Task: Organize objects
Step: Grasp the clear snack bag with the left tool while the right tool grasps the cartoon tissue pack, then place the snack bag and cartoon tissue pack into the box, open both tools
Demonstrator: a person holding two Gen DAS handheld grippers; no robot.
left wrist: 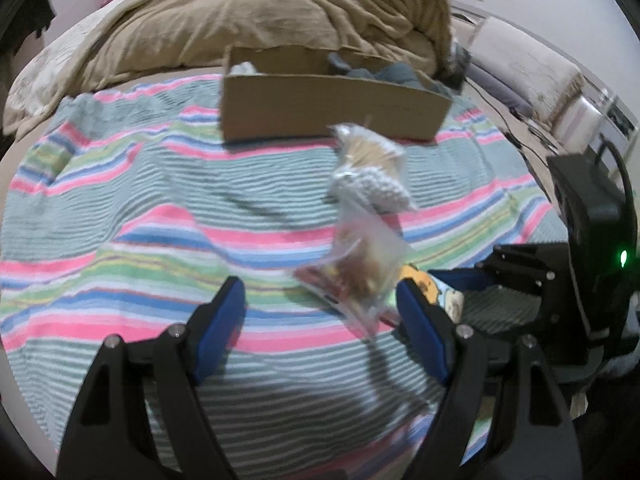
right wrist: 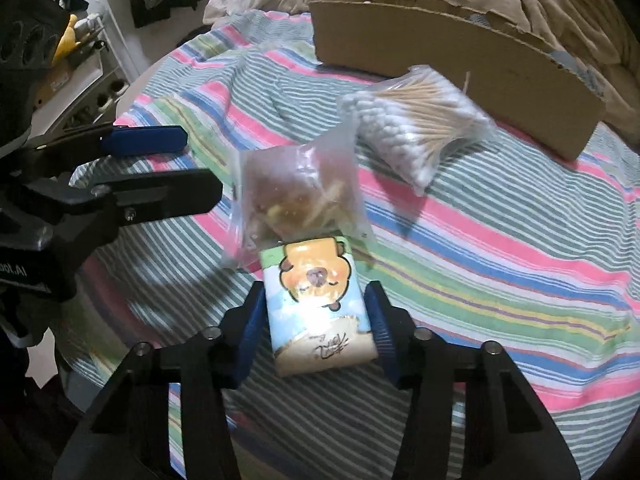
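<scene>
My right gripper is shut on a small tissue pack with a cartoon bear, held just above the striped blanket. A clear zip bag of brown bits lies right in front of the pack; it also shows in the left wrist view. A bag of cotton swabs lies beyond it, near an open cardboard box. My left gripper is open and empty, with the zip bag just ahead between its blue fingertips.
The cardboard box holds grey cloth and stands at the far side of the blanket. A tan duvet is heaped behind it. Cables and shelving lie to the right of the bed.
</scene>
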